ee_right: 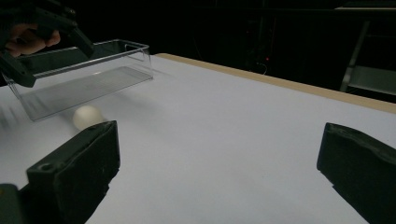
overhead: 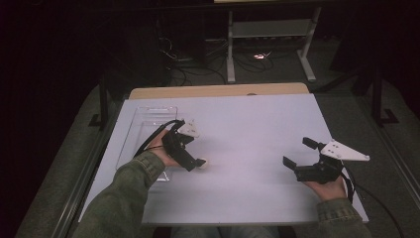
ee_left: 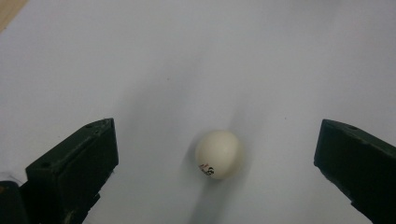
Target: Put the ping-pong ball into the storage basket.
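- High view: the left tongs (overhead: pixel 194 147) are seen beside a clear tray (overhead: pixel 130 130) on the white worktop (overhead: pixel 247 129); the ball (overhead: pixel 202 162) is partly masked by a jaw; the right tongs (overhead: pixel 299 152) are held spread and empty
- Left gripper view: the ball (ee_left: pixel 218 154) lies between released jaws, untouched; its small print cannot be read
- Right gripper view: the ball (ee_right: pixel 87 117) is partly hidden behind a jaw, near the tray (ee_right: pixel 79 74)

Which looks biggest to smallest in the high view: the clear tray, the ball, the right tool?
1. Clear tray, largest by far.
2. Right tool, open, clearly smaller.
3. Ball, smallest, partly hidden by the left tool.
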{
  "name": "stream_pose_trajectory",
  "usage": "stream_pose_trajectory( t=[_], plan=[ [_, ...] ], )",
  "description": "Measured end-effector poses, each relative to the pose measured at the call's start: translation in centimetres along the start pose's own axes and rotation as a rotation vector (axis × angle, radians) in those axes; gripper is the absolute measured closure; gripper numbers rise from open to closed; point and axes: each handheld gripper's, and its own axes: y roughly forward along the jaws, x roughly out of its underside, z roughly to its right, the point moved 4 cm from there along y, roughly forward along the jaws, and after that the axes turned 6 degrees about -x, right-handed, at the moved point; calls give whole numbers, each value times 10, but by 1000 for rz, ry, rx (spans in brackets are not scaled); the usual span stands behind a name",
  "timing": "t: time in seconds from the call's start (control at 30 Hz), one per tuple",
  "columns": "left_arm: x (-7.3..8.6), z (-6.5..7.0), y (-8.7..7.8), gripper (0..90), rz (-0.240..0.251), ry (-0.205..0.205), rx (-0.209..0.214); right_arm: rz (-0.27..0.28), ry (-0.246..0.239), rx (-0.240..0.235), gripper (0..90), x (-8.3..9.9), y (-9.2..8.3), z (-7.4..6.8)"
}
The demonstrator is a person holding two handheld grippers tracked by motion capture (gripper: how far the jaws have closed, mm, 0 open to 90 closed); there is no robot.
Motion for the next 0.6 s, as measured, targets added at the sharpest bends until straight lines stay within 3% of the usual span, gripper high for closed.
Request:
stream_pose_trajectory(
  t=[0.6],
  plan=[
    [4,4,20,0,-95,47,33,0,3,-5,0,0,-1,0]
  ],
)
